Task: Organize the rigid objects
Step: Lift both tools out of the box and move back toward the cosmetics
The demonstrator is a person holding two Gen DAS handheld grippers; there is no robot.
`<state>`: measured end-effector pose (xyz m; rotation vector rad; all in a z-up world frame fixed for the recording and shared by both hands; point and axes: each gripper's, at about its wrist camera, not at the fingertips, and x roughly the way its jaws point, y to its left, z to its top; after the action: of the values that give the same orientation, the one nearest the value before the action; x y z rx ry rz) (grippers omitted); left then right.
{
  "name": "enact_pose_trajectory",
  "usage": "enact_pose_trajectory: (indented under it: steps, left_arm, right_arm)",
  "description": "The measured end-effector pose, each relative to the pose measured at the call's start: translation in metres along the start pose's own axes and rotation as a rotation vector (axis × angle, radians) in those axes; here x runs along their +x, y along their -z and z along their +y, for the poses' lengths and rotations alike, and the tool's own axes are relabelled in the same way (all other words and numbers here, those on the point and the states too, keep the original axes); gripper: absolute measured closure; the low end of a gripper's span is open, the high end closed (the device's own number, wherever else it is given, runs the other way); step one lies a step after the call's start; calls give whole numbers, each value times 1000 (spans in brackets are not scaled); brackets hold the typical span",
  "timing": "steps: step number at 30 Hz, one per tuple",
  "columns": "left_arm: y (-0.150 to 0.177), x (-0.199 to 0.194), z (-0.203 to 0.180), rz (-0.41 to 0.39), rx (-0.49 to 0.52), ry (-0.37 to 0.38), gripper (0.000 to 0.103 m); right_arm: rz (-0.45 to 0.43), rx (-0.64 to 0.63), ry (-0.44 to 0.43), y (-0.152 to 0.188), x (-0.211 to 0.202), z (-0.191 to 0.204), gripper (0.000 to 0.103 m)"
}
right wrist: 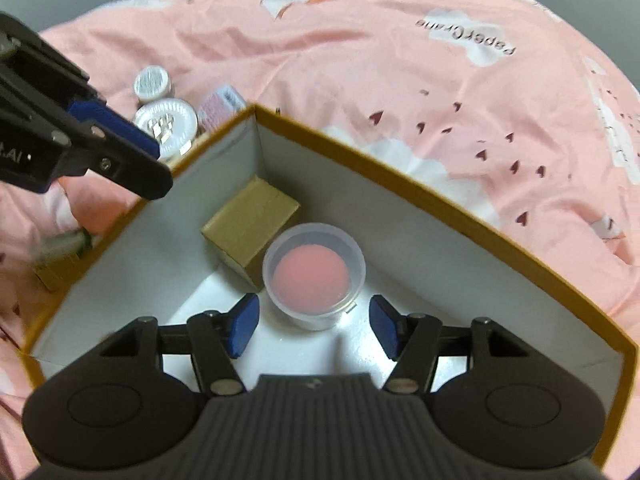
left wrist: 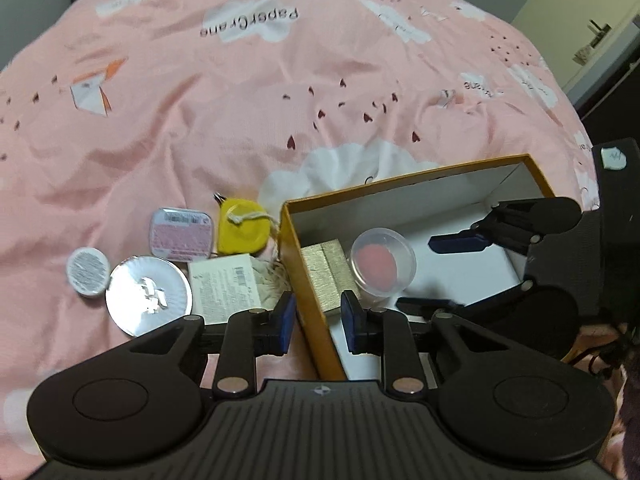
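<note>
An orange box (left wrist: 294, 248) with a white inside lies on the pink bedspread; it also shows in the right wrist view (right wrist: 400, 176). Inside it are a gold box (left wrist: 324, 276) (right wrist: 250, 222) and a clear cup with a pink bottom (left wrist: 382, 264) (right wrist: 314, 276). My right gripper (right wrist: 314, 330) is open inside the box, its pads just short of the cup on either side; it also shows in the left wrist view (left wrist: 440, 270). My left gripper (left wrist: 318, 322) is open and empty, astride the box's left wall.
Left of the box lie a yellow tape measure (left wrist: 242, 228), a pink tin (left wrist: 180, 238), a white carton (left wrist: 222, 286), a silver round lid (left wrist: 148, 294) and a small round jar (left wrist: 88, 272). A door (left wrist: 592, 28) stands at the far right.
</note>
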<state>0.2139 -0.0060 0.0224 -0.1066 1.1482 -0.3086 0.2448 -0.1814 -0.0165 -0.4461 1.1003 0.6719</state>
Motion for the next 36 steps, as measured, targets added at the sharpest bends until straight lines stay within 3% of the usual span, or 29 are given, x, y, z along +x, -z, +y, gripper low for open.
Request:
enact_pose_trajectory:
  steps: [9,11,14,18,20,24,28,29,32,34,36]
  left_arm:
    - [29,-36,8,-82,70,-35,74]
    - [38,-39,5,-109,74,-39,68]
    - [53,-38,-2,-163,60,-39,66]
    - [65,-27,-8,-185,2,14,60]
    - [66,-18,-12,-191,-20,11,55]
    - [58,1,-15,-185,-50,4,55]
    - [52,15,-14,-162,-68,8,58]
    - [52,17,-15,-157,-69,5,68]
    - [51,23,-18,-142,-66,-19,80]
    - [50,25,-19,-143,-52,-50,90]
    - [51,25,-17,-144,-58,-47,91]
  right_arm:
    - [-98,70,56,5,-48,14,42]
    - [-129,109,87,11,-62,14,42]
    - [-186,164,161,26,-84,12,42]
    - [-232,233,289,52,-108,-2,42]
    - [-220,269,341,64,-113,-16,42]
    - [-169,340,440,84,-109,-49,43]
    - [-130,409,450,97,-94,-75,57]
    - [-121,434,430,100,-90,-82,69]
    - [-99,477,399,108,-80,-94,95]
    - [-103,478,404,110,-79,-94,101]
    - [-113,469,408,111,-78,-95,102]
